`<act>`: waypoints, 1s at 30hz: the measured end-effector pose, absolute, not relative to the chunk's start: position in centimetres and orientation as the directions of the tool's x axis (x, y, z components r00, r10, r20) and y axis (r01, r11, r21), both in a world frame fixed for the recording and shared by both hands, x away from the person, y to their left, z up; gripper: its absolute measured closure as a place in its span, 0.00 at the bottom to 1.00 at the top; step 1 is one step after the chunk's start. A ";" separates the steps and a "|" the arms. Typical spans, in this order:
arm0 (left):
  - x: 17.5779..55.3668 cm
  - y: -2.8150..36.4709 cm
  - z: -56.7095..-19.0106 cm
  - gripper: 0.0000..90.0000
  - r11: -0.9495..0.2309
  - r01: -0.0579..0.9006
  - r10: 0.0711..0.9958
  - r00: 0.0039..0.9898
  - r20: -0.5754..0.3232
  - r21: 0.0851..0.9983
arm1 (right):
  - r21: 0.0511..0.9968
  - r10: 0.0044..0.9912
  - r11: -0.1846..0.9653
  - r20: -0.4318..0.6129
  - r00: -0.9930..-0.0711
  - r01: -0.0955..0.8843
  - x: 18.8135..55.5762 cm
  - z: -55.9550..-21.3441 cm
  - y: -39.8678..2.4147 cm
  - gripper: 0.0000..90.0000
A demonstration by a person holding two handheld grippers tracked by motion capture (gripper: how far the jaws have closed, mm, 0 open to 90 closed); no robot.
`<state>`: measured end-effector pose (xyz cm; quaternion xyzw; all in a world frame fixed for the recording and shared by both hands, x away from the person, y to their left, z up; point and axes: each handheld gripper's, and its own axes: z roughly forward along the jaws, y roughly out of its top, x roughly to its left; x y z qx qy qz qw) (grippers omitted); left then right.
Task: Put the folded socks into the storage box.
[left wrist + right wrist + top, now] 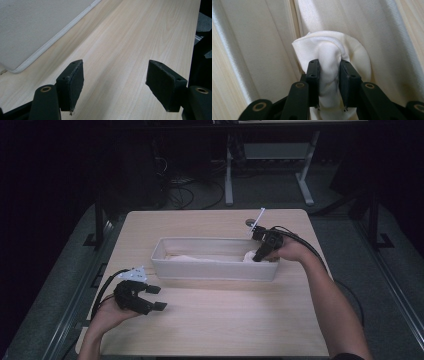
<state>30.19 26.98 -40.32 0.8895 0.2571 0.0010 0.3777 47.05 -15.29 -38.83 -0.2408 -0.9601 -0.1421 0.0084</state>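
Cloth pinched in right tongs, beside bin's end wall

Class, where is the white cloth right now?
In the high view, the white cloth lies inside the long tray, bunched at its right end, pinched by the right claw.

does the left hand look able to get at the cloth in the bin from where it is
Probably yes: the left tongs stand open over bare table, the bin is open-topped, and the cloth lies free left of the right tongs.

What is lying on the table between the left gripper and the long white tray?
Nothing: in the high view, only bare light wooden table separates the open left gripper from the long white rectangular tray.
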 end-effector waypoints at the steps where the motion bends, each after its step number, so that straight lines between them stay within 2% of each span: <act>1: 30.2 27.0 -40.3 0.33 -0.582 0.457 0.459 0.868 -0.193 0.673 | 0.268 0.459 0.845 0.084 -0.885 0.464 47.1 -38.9 -15.3 0.79; 4: 30.2 27.0 -40.3 0.33 -0.580 0.459 0.460 0.866 -0.193 0.673 | 0.251 0.459 0.851 0.076 -0.885 0.462 47.1 -39.1 -15.0 0.79; 10: 30.1 27.0 -40.2 0.33 -0.578 0.456 0.460 0.867 -0.192 0.677 | 0.222 0.458 0.860 0.058 -0.887 0.459 47.3 -39.7 -14.5 0.70; 16: 30.1 27.0 -40.2 0.33 -0.580 0.455 0.458 0.868 -0.192 0.676 | 0.238 0.456 0.858 0.057 -0.888 0.456 47.1 -39.1 -14.4 0.65; 30: 29.9 26.9 -40.0 0.33 -0.580 0.452 0.459 0.869 -0.186 0.678 | 0.253 0.451 0.858 0.044 -0.891 0.447 46.6 -37.9 -14.2 0.63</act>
